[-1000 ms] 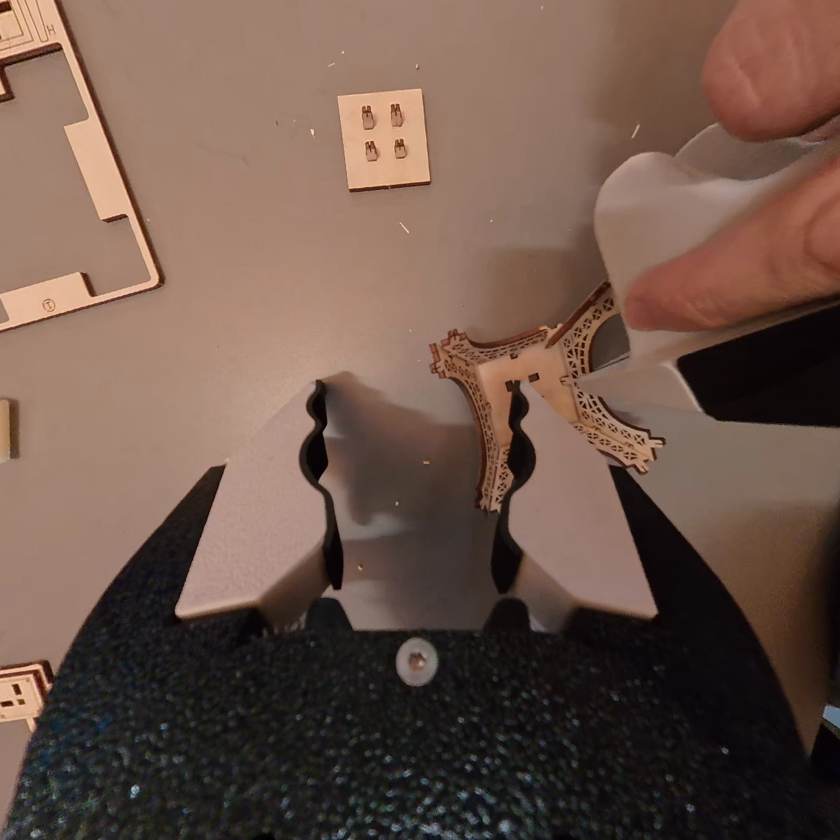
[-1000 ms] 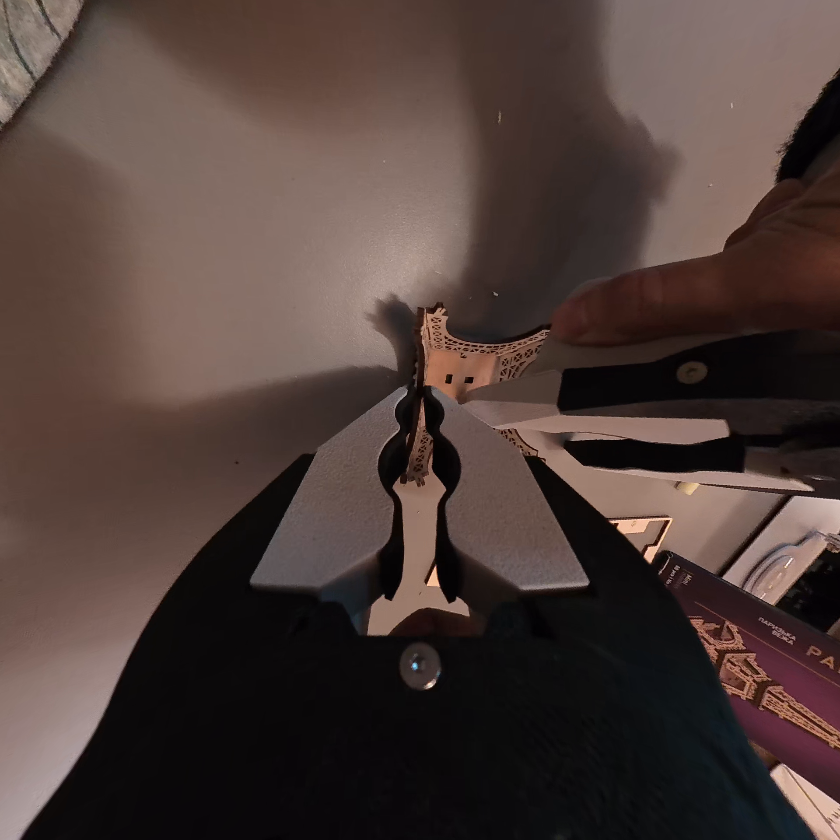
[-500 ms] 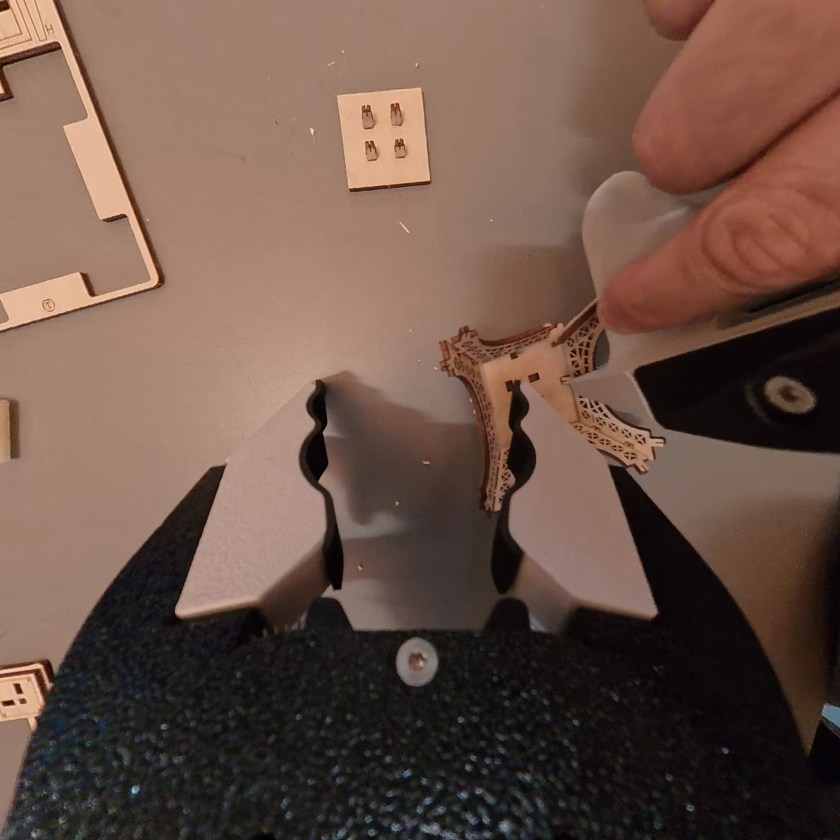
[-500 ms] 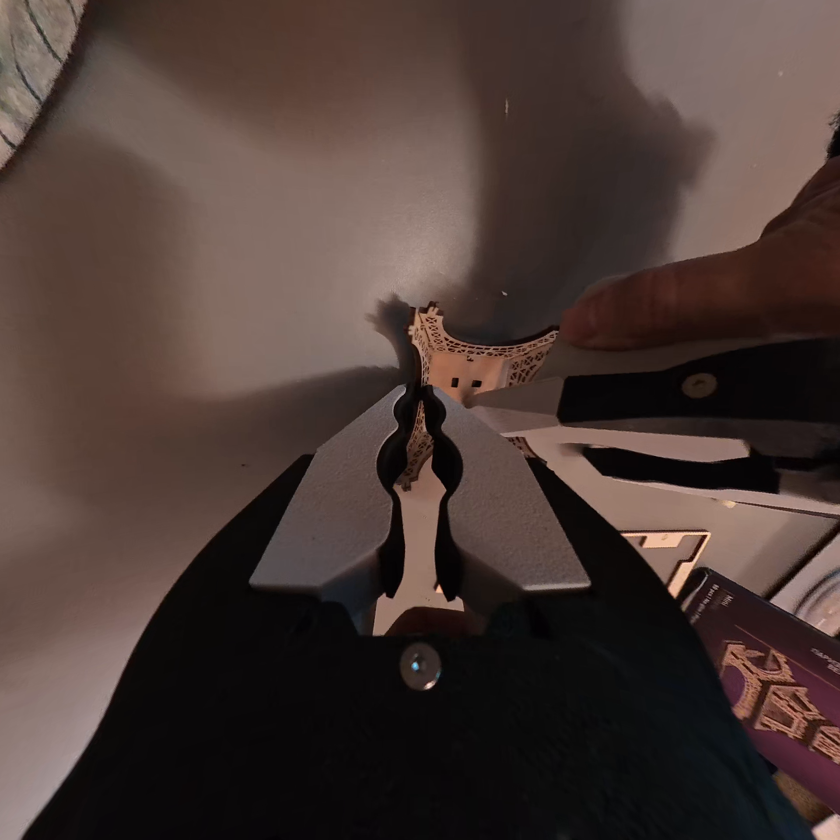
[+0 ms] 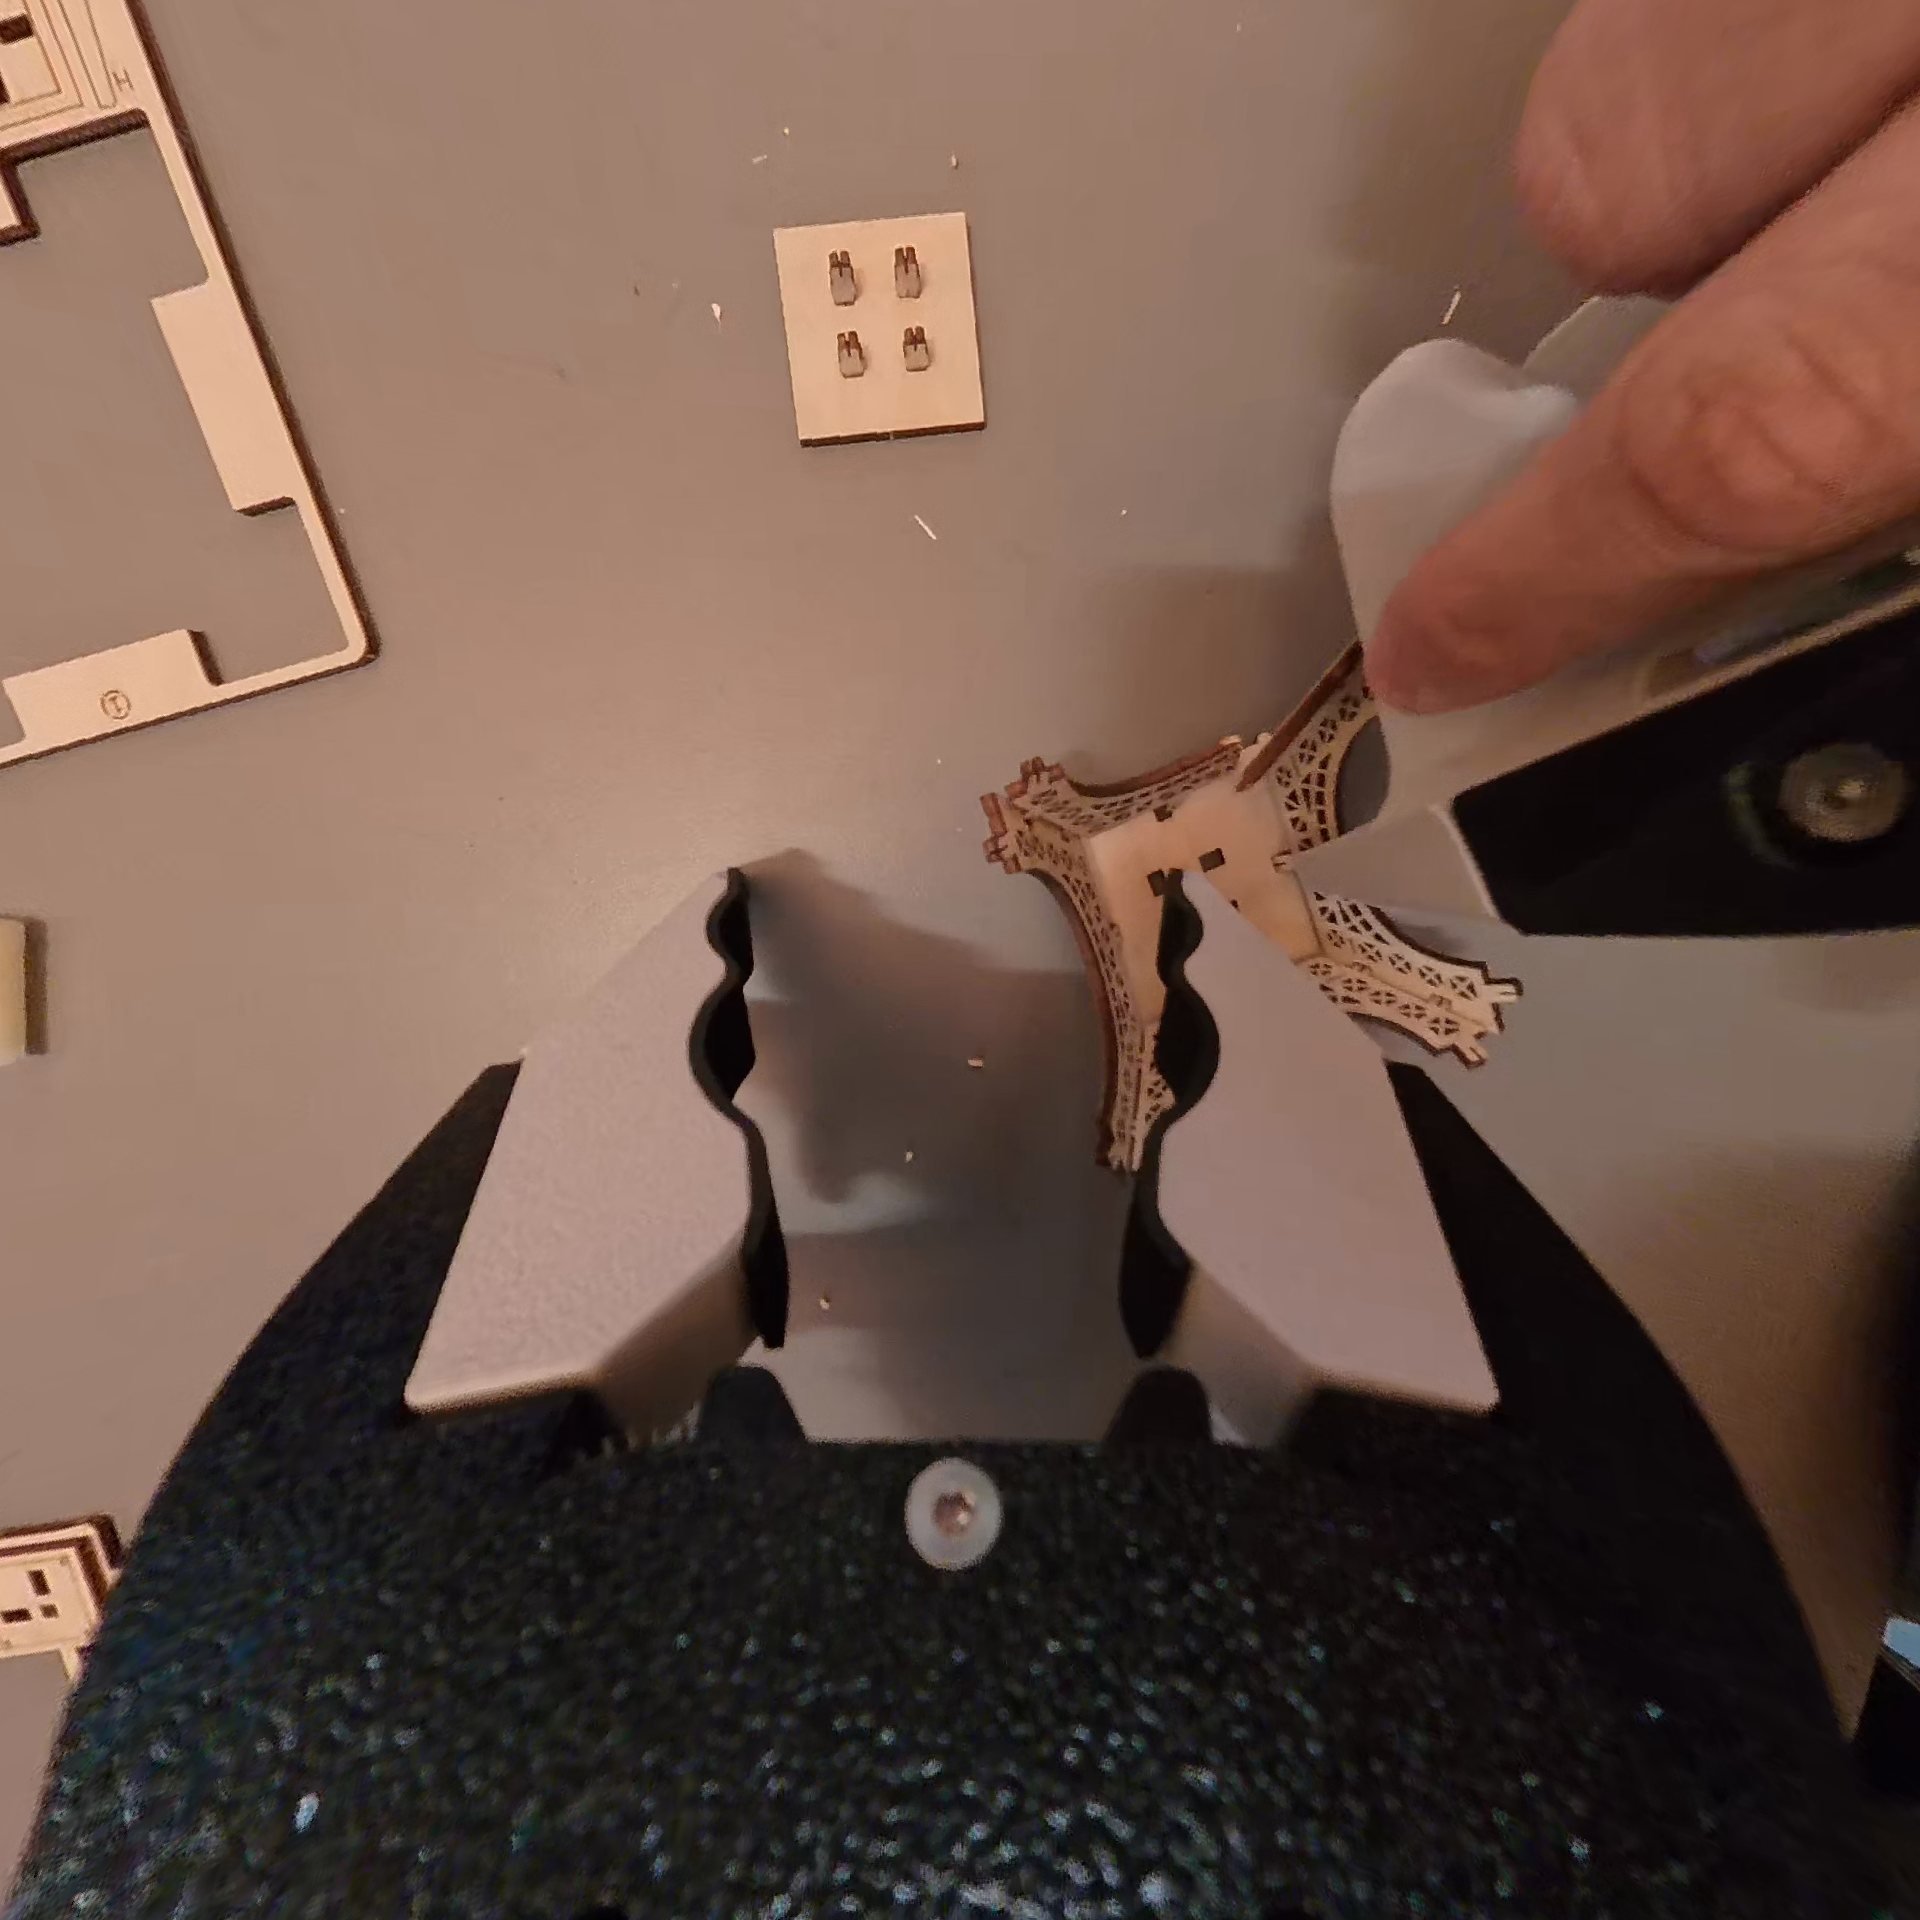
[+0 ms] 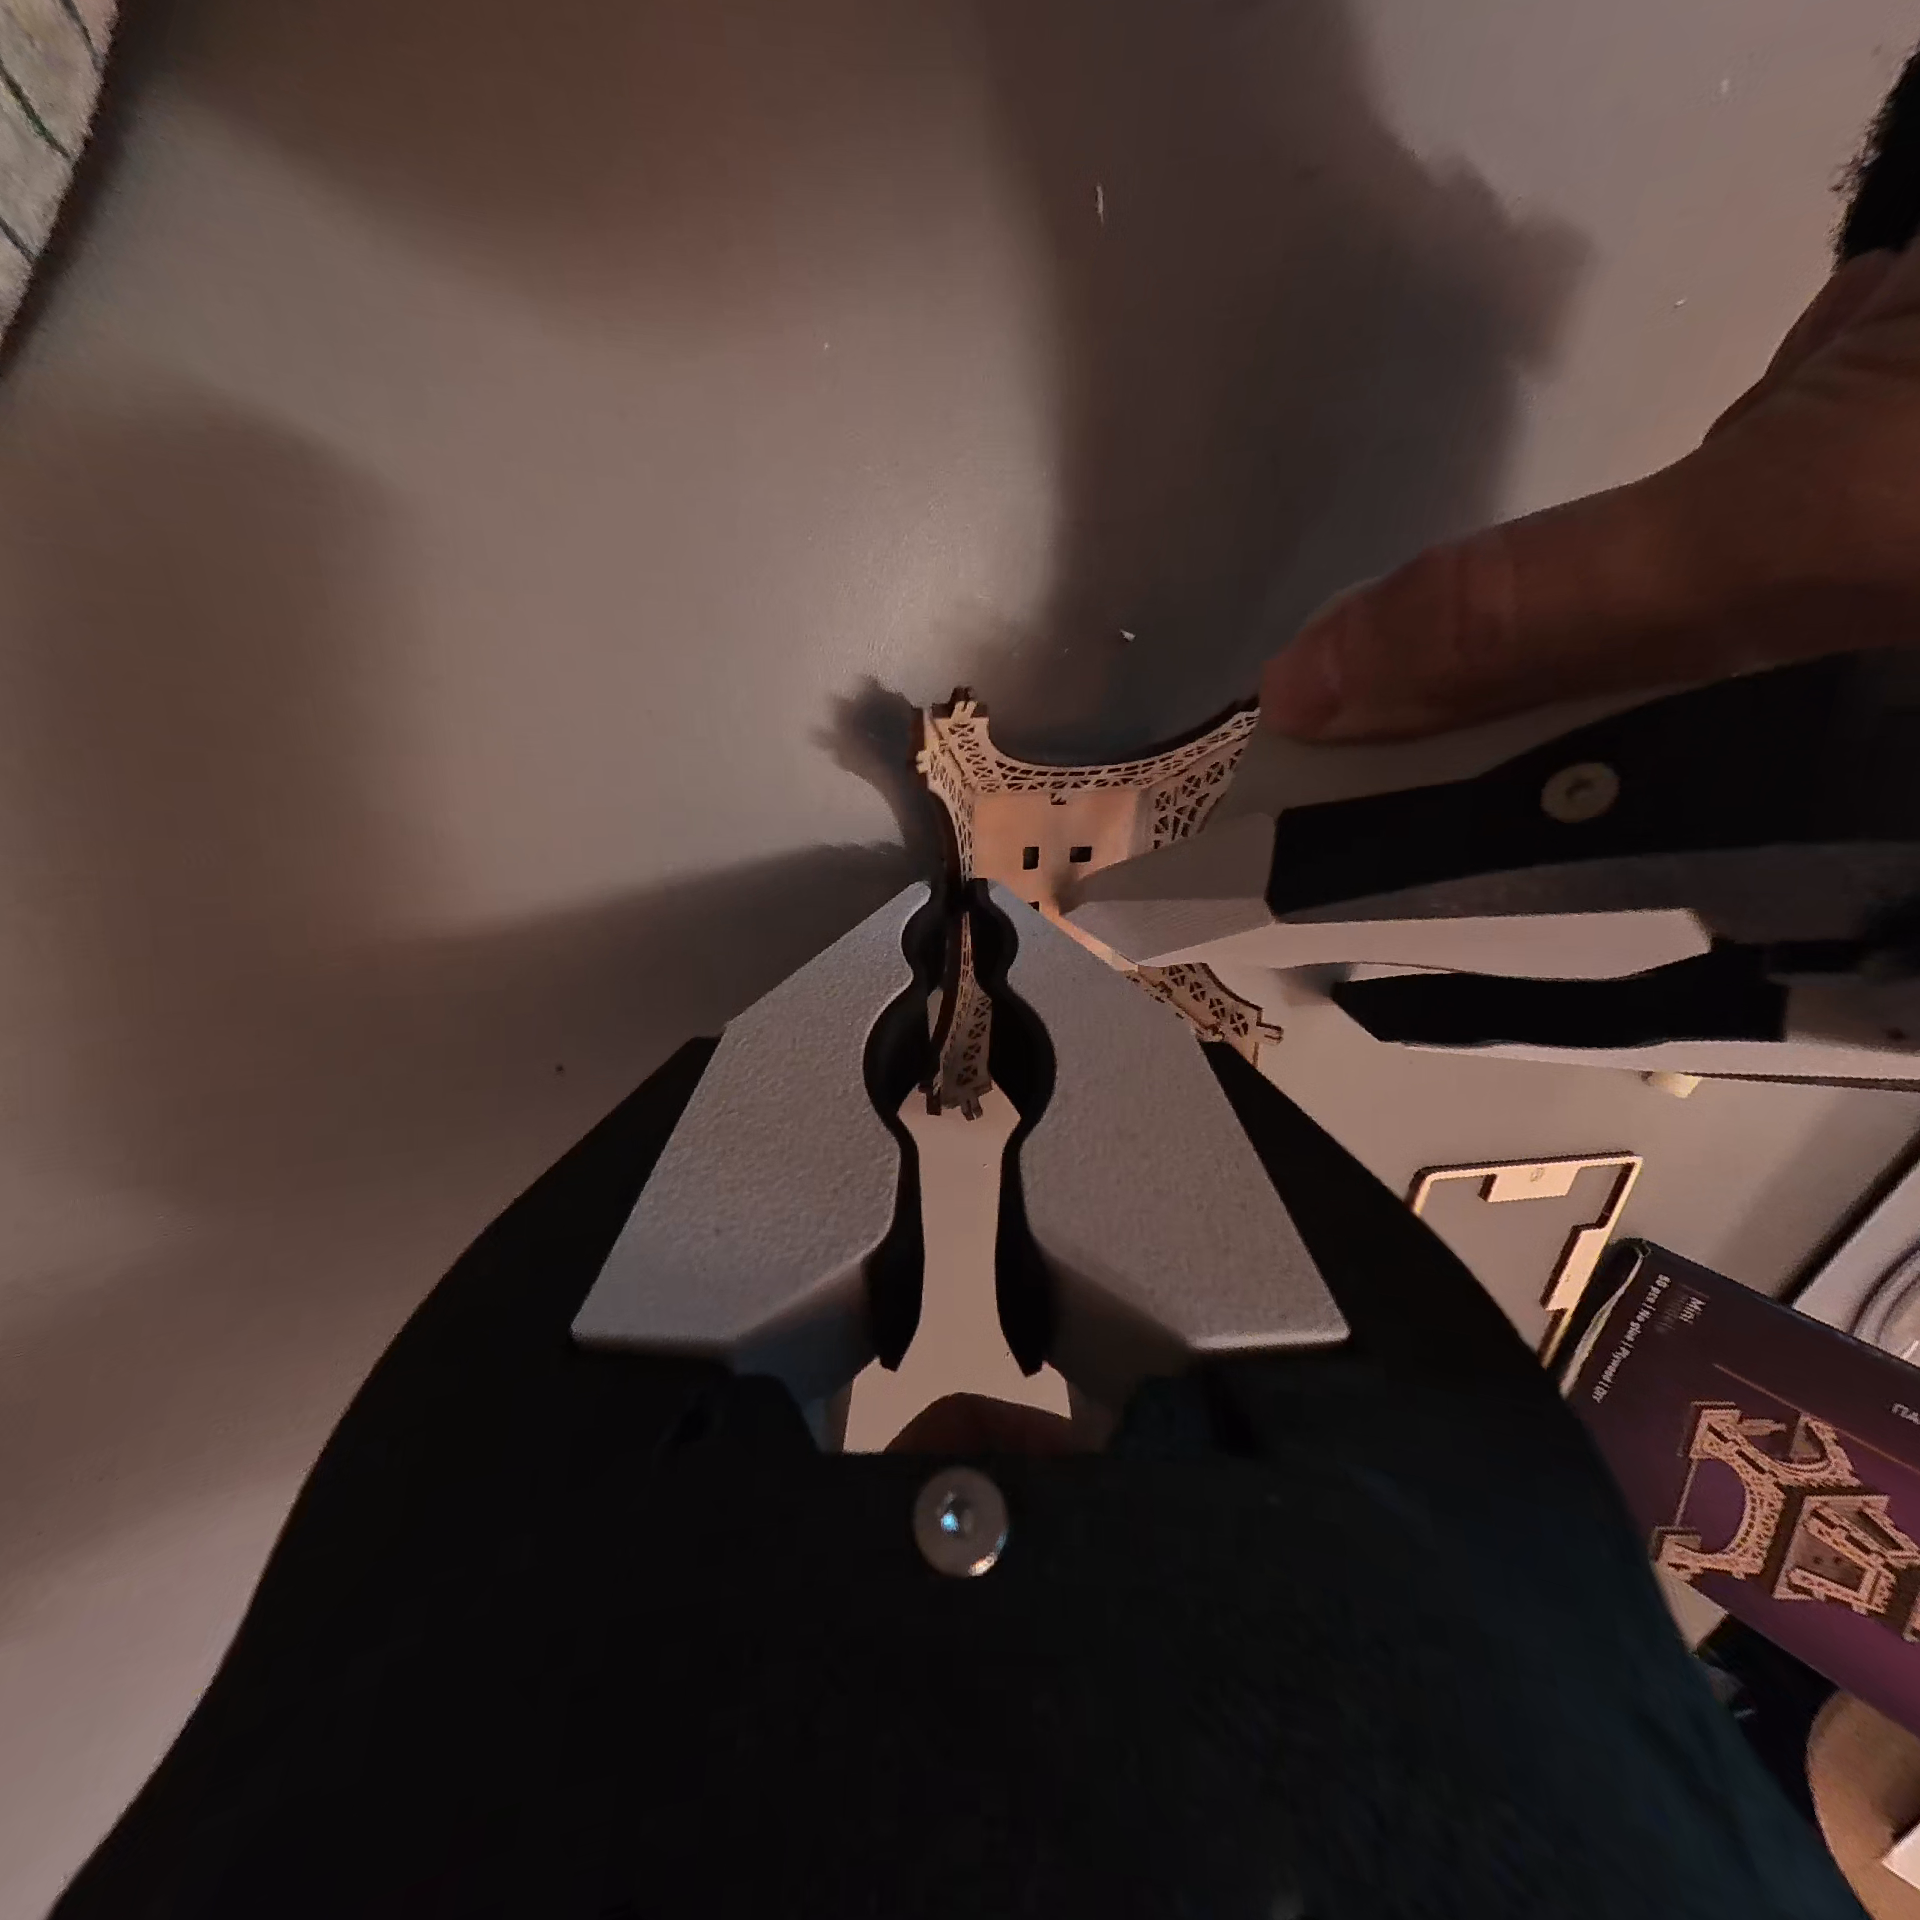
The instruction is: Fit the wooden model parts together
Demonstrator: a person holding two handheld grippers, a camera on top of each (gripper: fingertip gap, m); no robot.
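Observation:
The wooden model [image 5: 1205, 842] is a small lattice tower base with four splayed legs and a flat slotted top, resting on the grey table. My left gripper [image 5: 961, 894] is open; its right finger [image 5: 1278, 1143] lies against the model, with one leg just inside it. My right gripper [image 6: 961, 904] is shut on another lattice leg of the model [image 6: 1049, 821]. In the left wrist view the right gripper [image 5: 1351, 748] comes in from the right with a person's fingers [image 5: 1662, 457] on it. In the right wrist view the left gripper [image 6: 1226, 966] touches the model's top.
A small square wooden sheet with four tiny pieces [image 5: 883, 327] lies farther off. An emptied wooden frame sheet [image 5: 208, 395] is at the far left, and another sheet [image 5: 42, 1600] at the near left. A purple box [image 6: 1766, 1455] and a wooden frame [image 6: 1507, 1195] lie at the right.
The right gripper has rolled and shifted a little while holding the leg, and the fingers on it have moved. The model has barely moved. The left gripper stays open in place.

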